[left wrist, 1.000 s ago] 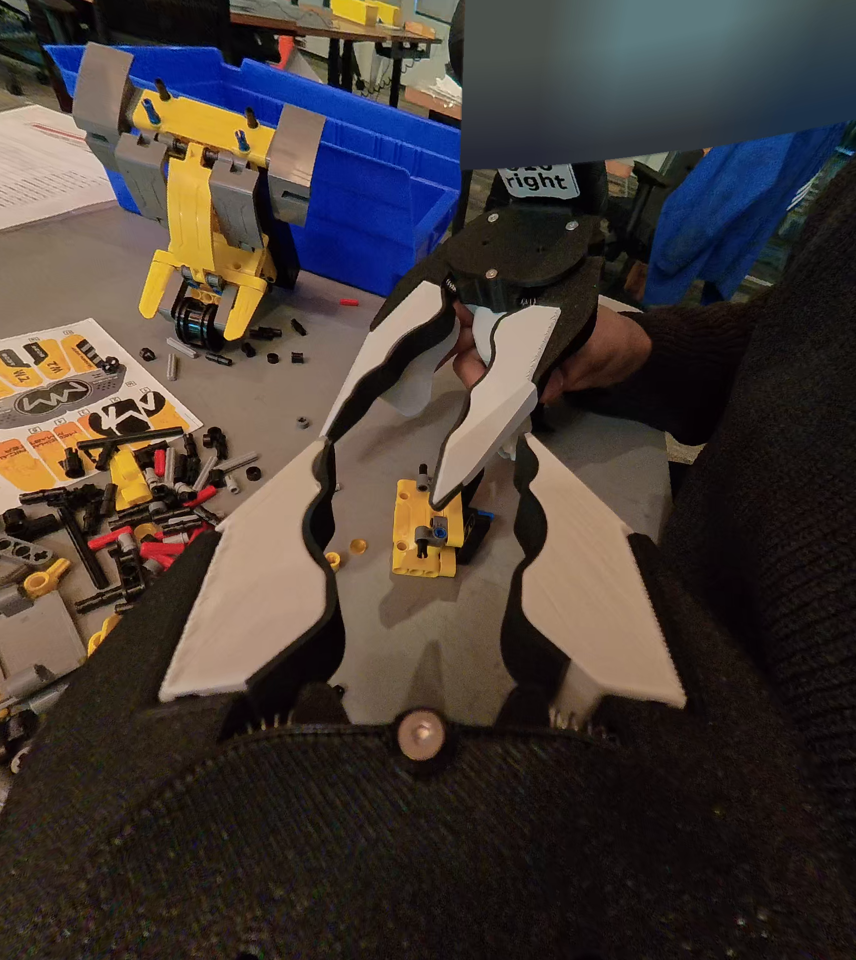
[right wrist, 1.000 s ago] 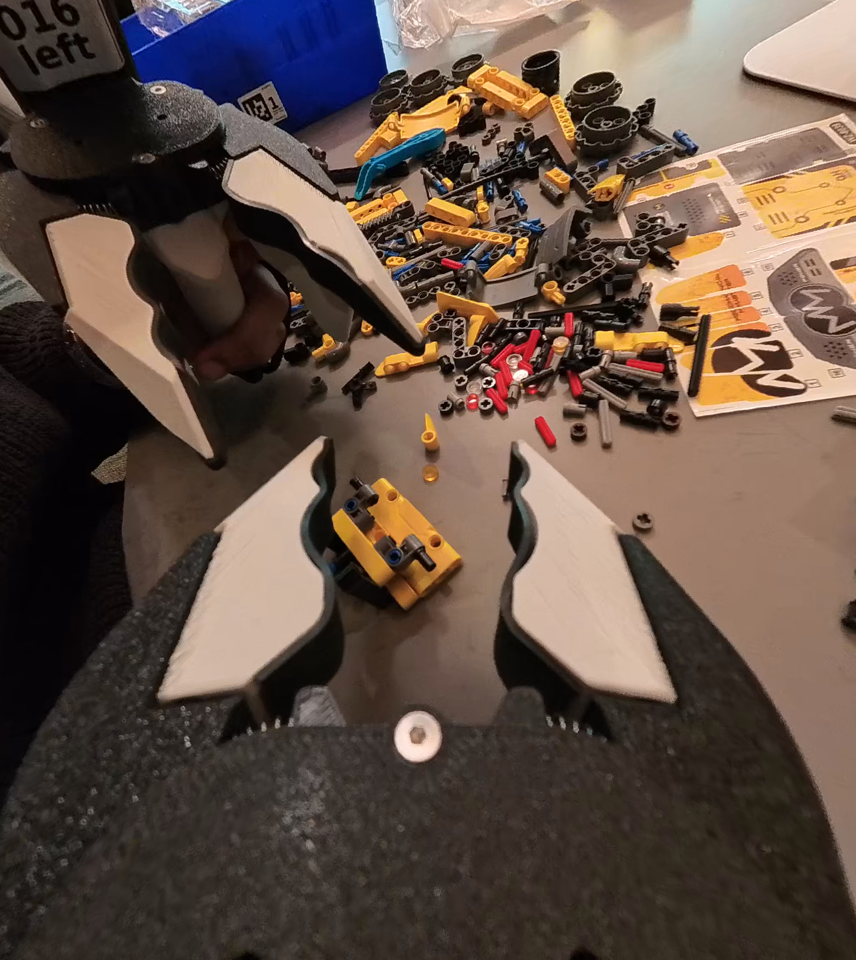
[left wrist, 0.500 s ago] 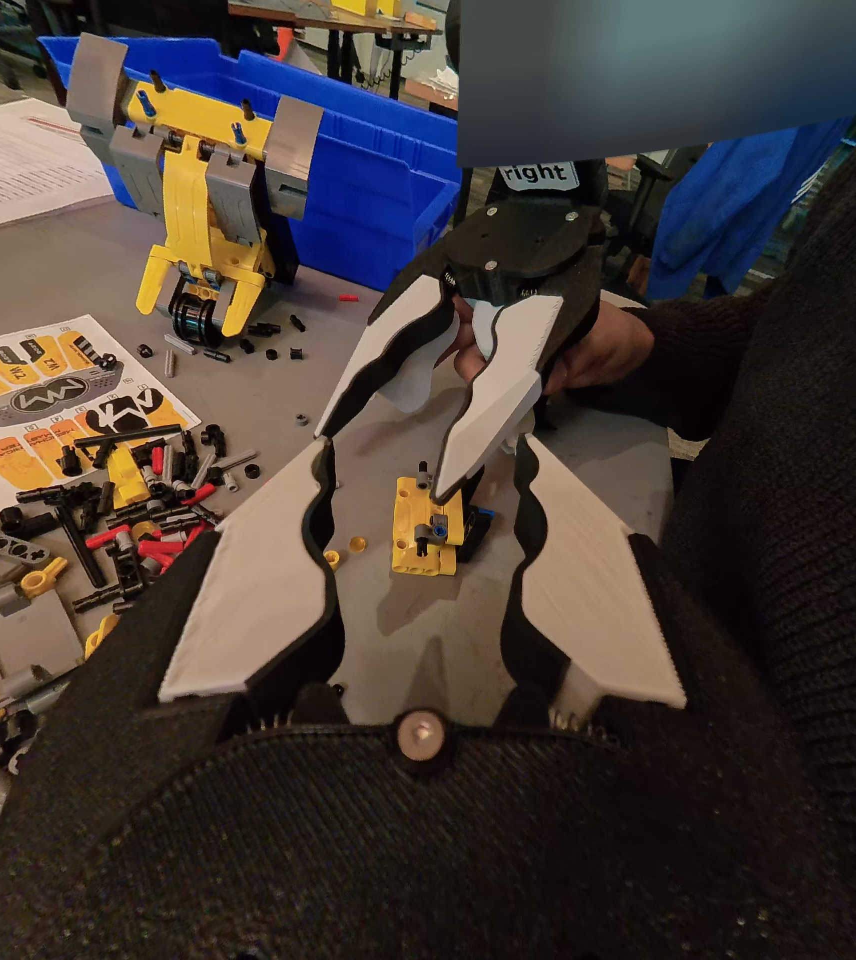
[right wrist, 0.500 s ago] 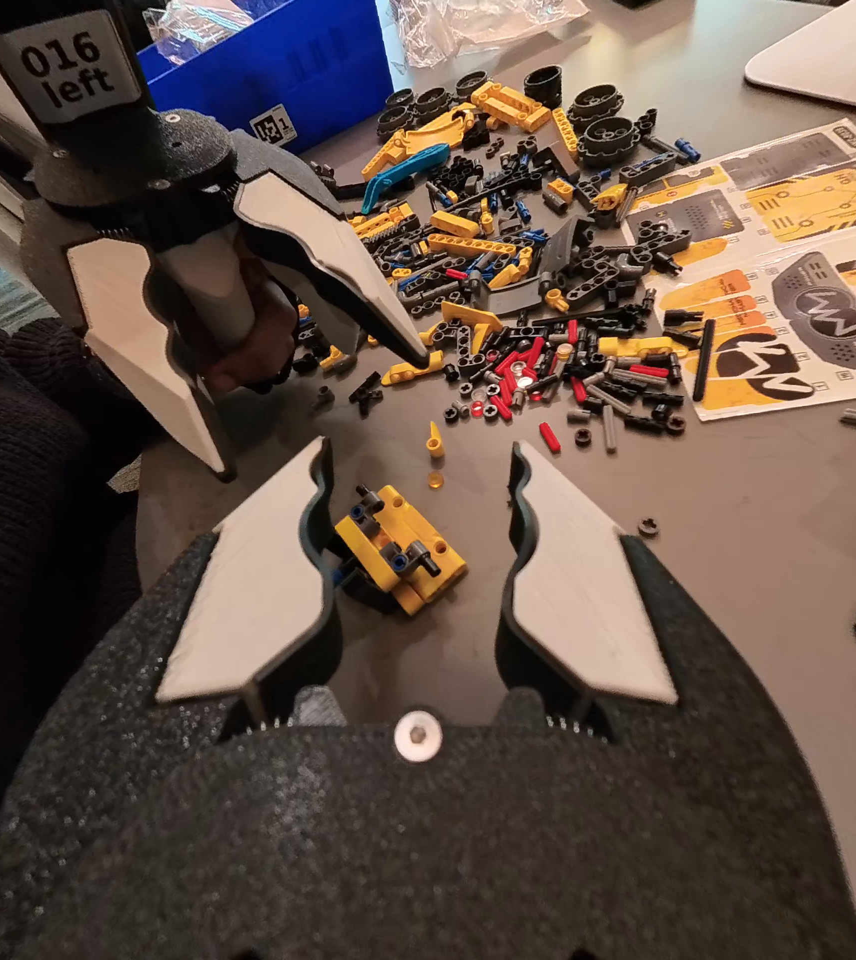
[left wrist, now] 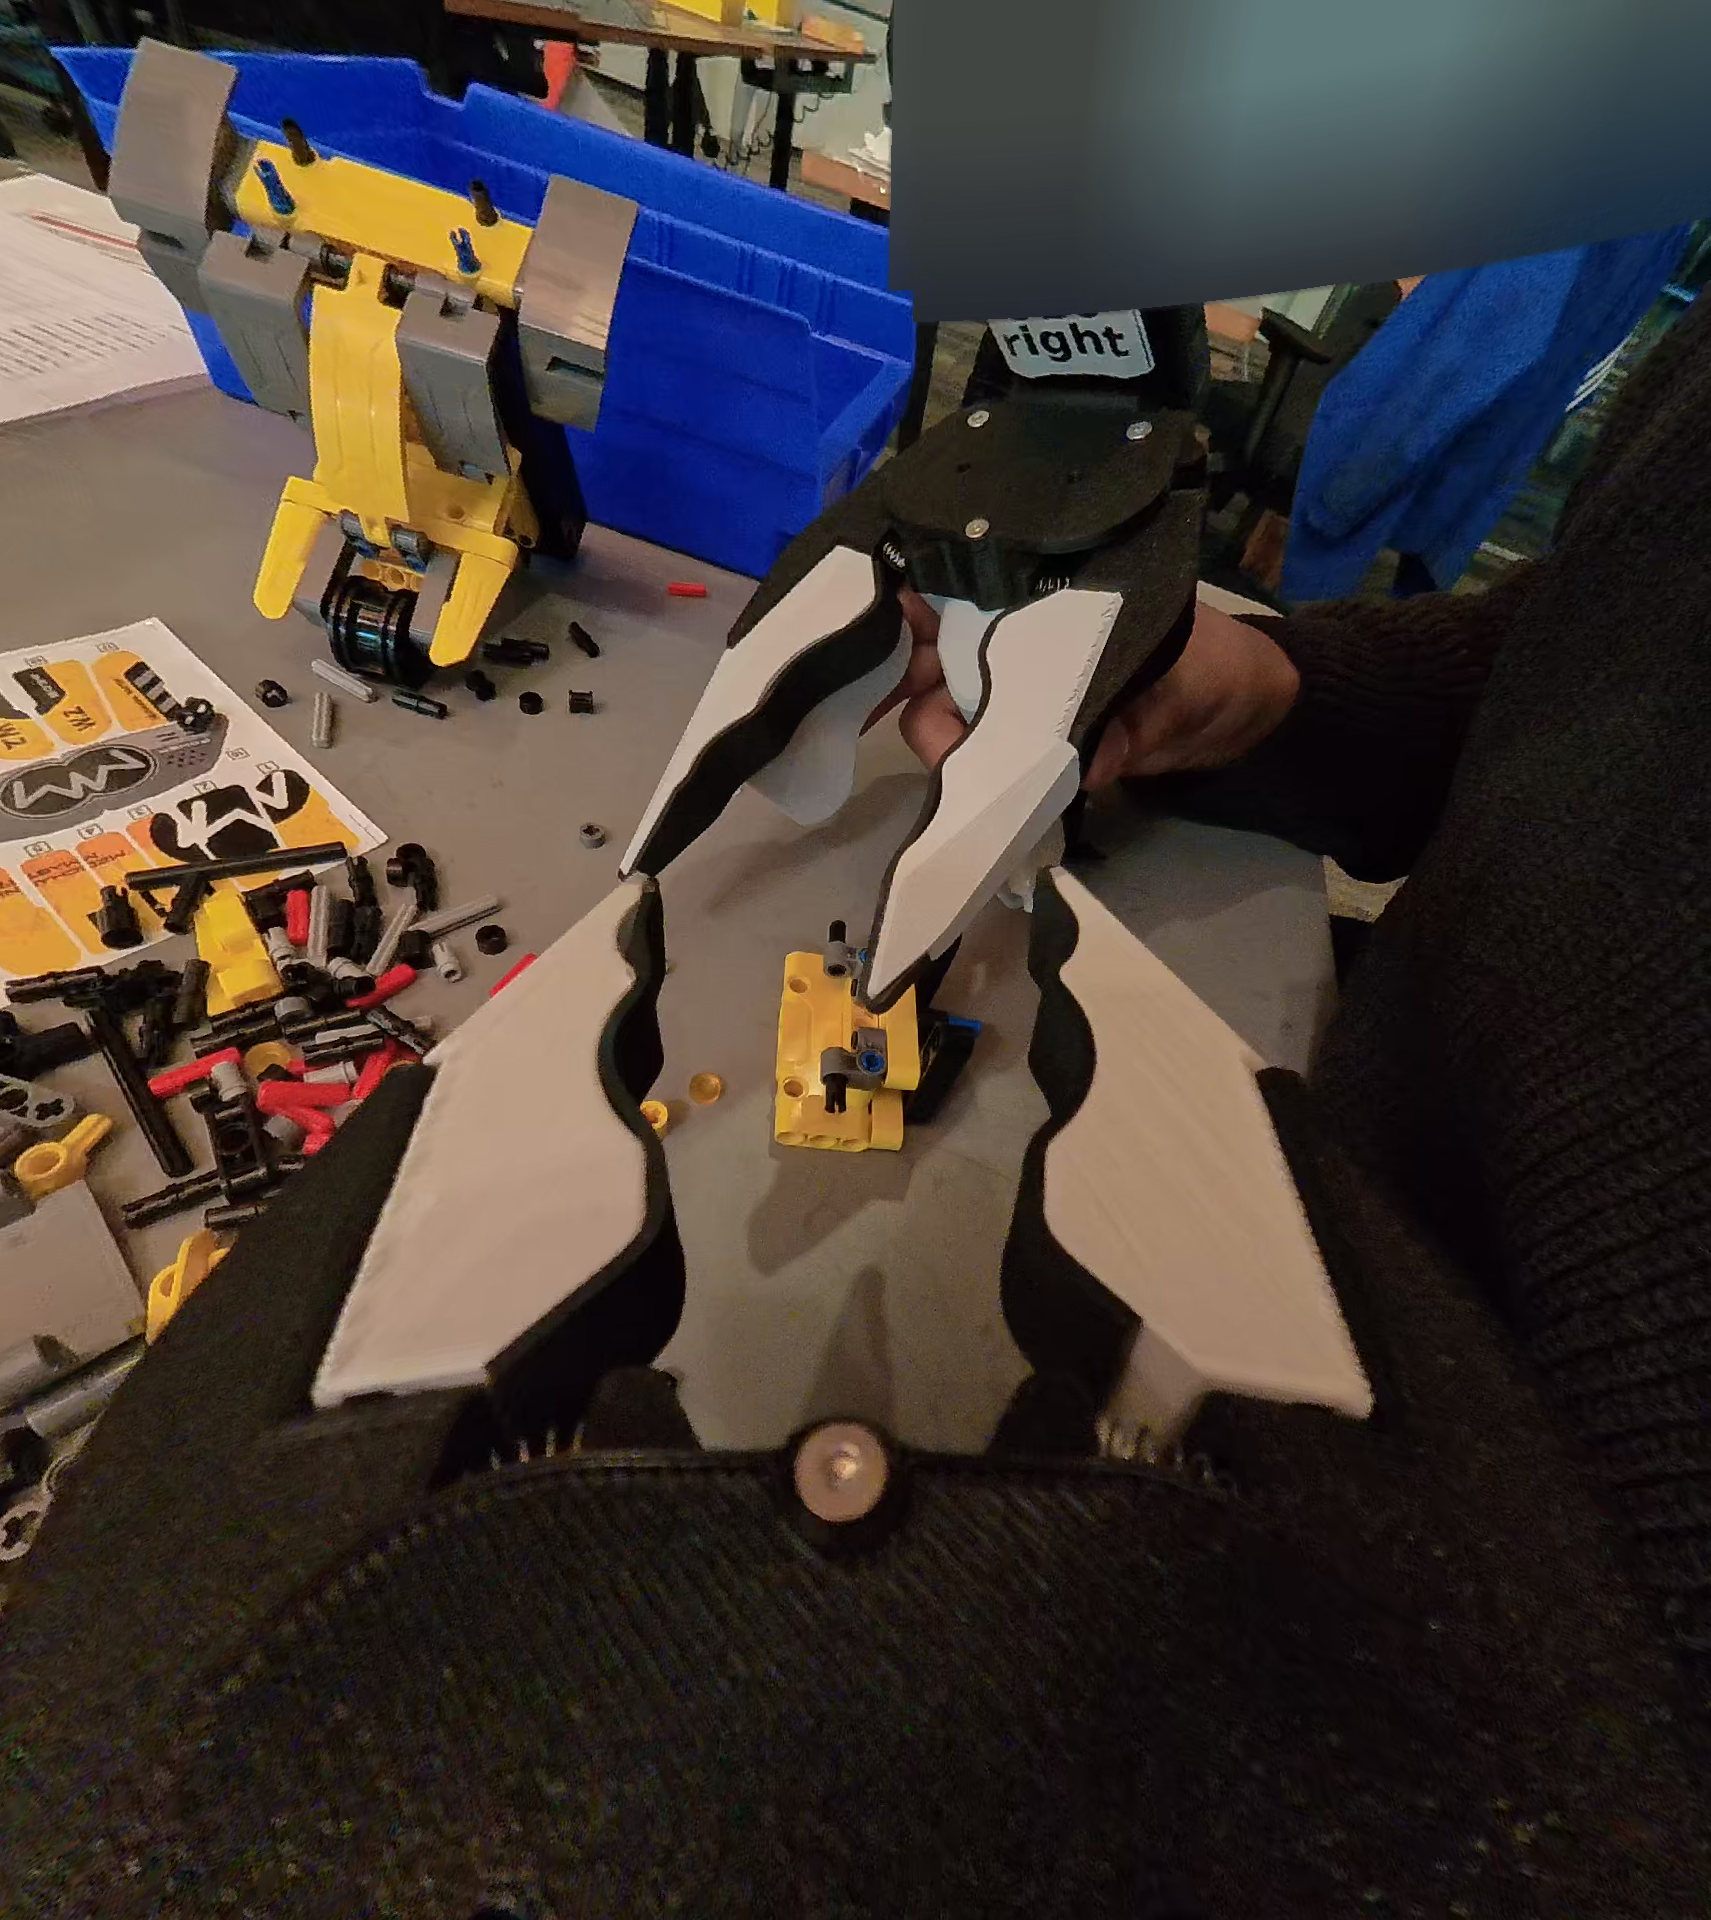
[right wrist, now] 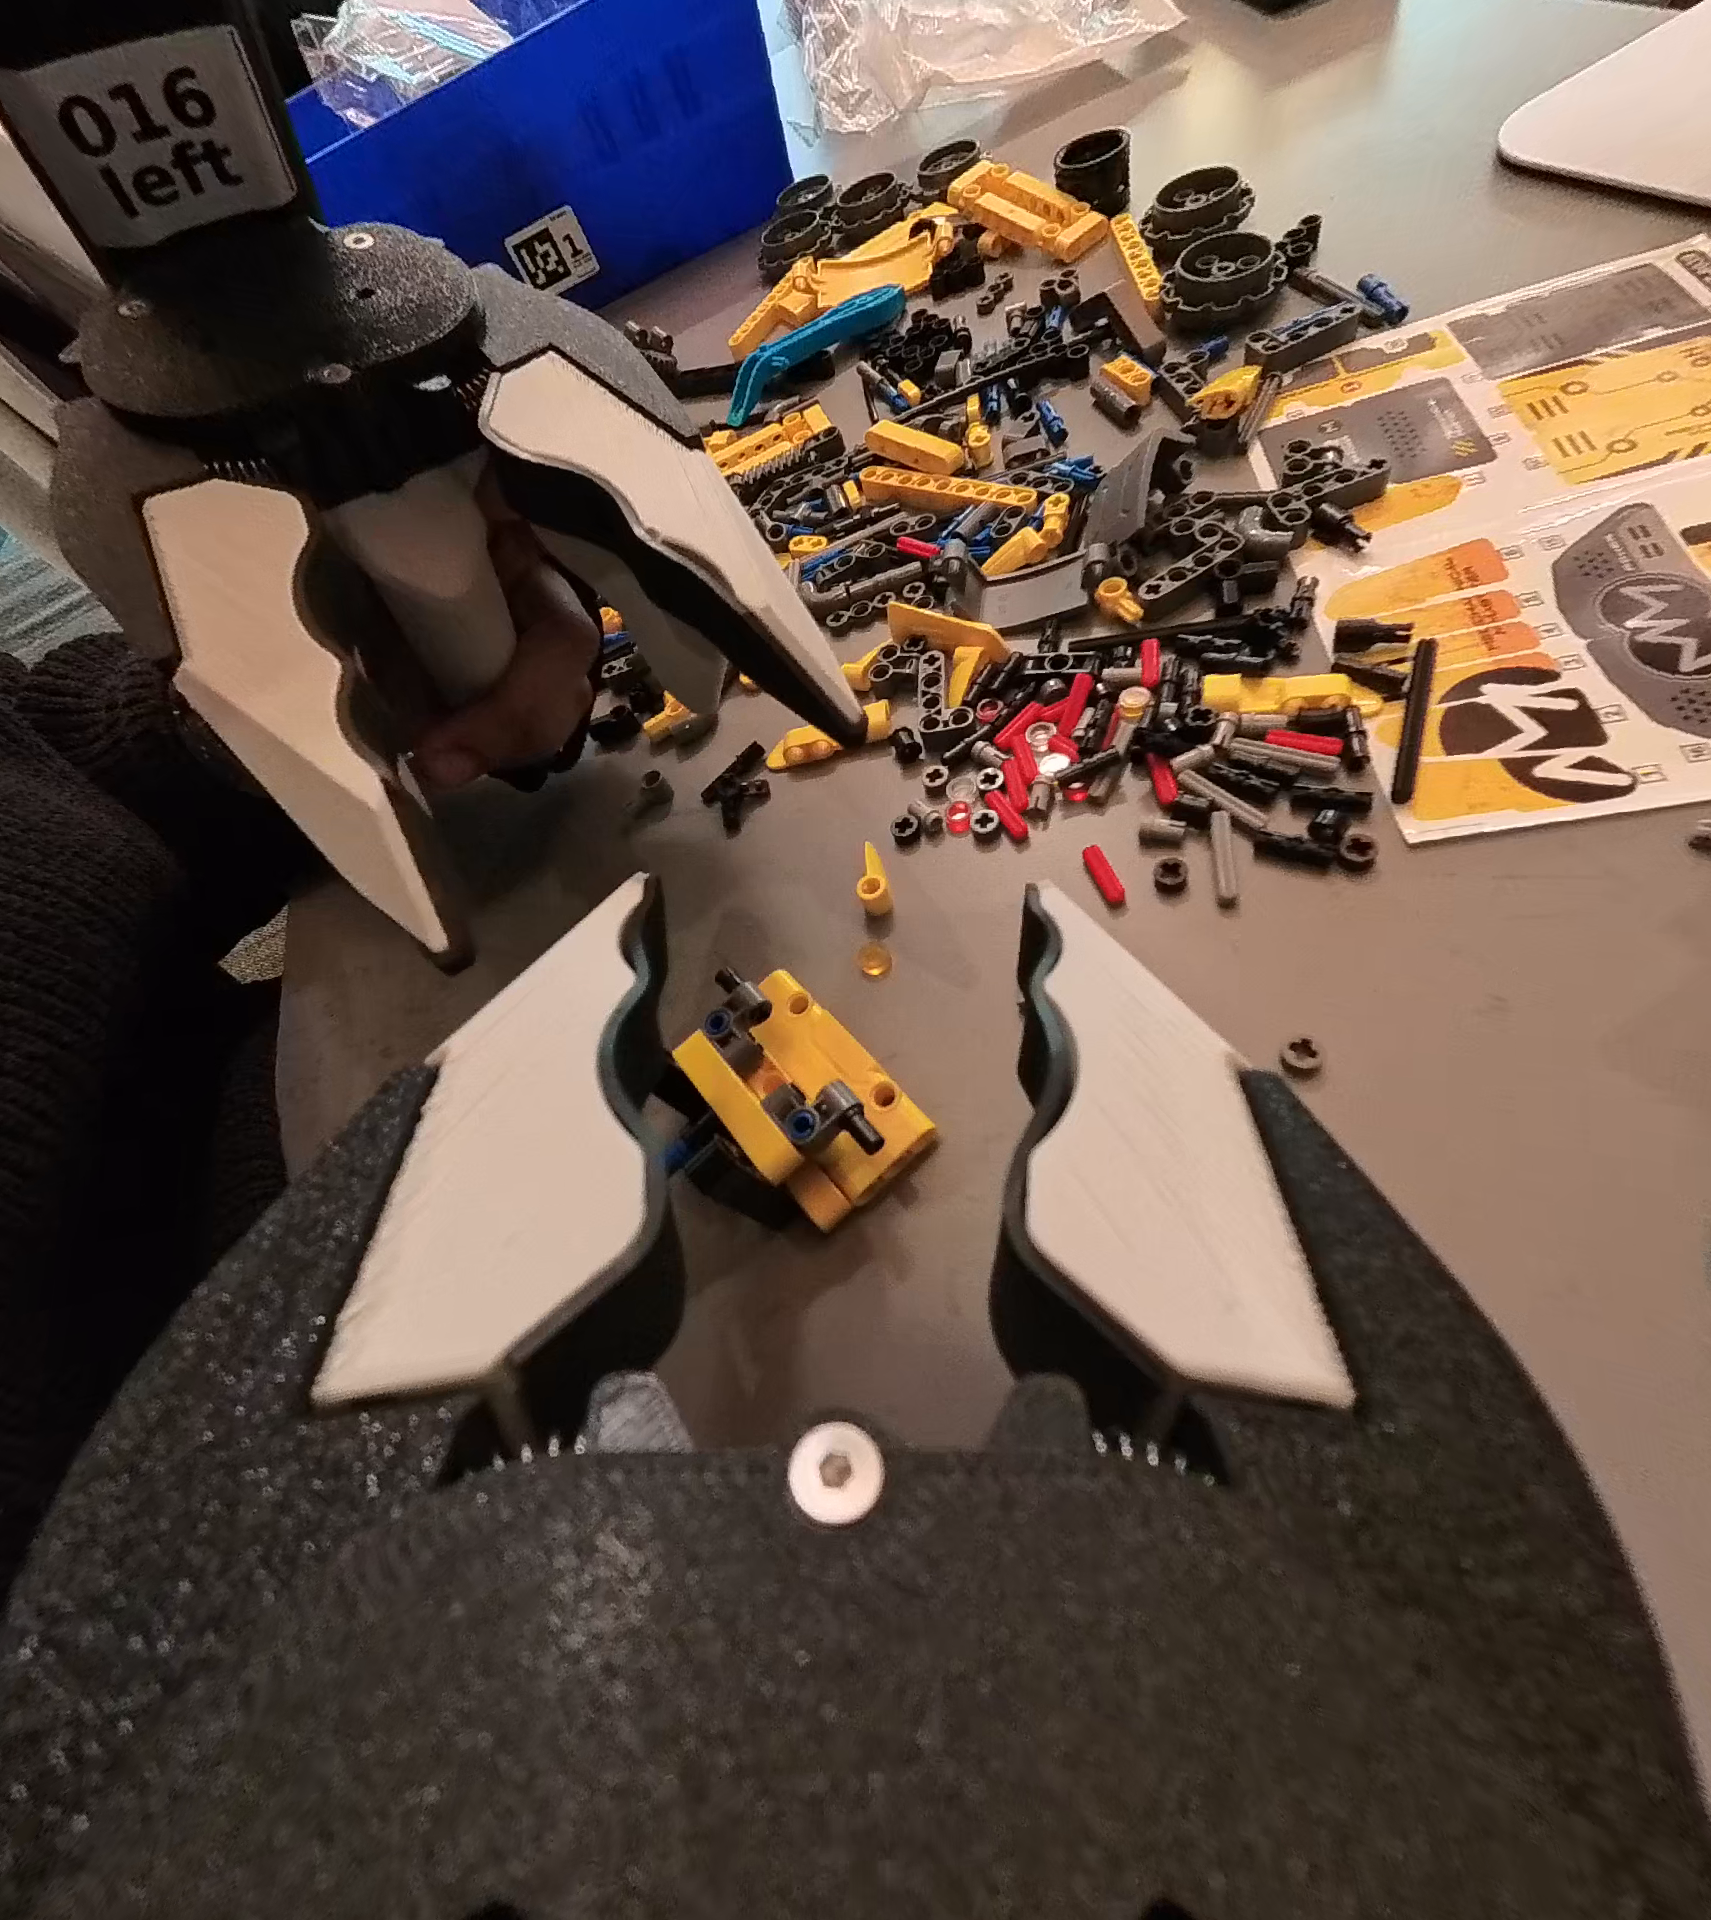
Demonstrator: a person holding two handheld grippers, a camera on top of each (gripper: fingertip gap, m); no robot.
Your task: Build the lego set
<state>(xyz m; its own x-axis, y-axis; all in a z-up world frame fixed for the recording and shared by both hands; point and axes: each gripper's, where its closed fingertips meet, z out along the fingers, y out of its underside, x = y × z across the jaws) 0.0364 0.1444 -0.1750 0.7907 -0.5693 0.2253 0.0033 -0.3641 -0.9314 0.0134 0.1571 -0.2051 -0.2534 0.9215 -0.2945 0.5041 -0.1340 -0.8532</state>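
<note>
Right wrist view: yellow assembly (right wrist: 799,1101) touching right tool's (right wrist: 835,904) left finger.

Against the dull grey table (right wrist: 1453,1299), a small block assembly (right wrist: 799,1101) is seen in bright yellow, studded with blue and dark grey pins and backed by black. Just beyond the assembly, a yellow cone piece (right wrist: 872,878) and a translucent amber stud (right wrist: 874,961) are shown. Farther beyond it, a heap of loose parts (right wrist: 1038,582) is mixed in yellow, black, grey and red, with one teal piece. The sticker sheet (right wrist: 1578,623) beside the heap is printed in yellow, orange, grey and black. A solid blue bin (left wrist: 726,343) is seen behind a yellow-and-grey model (left wrist: 383,416). Both the left gripper (left wrist: 846,894) and the right gripper (right wrist: 835,899) are finished in white fingers edged with speckled black.
</note>
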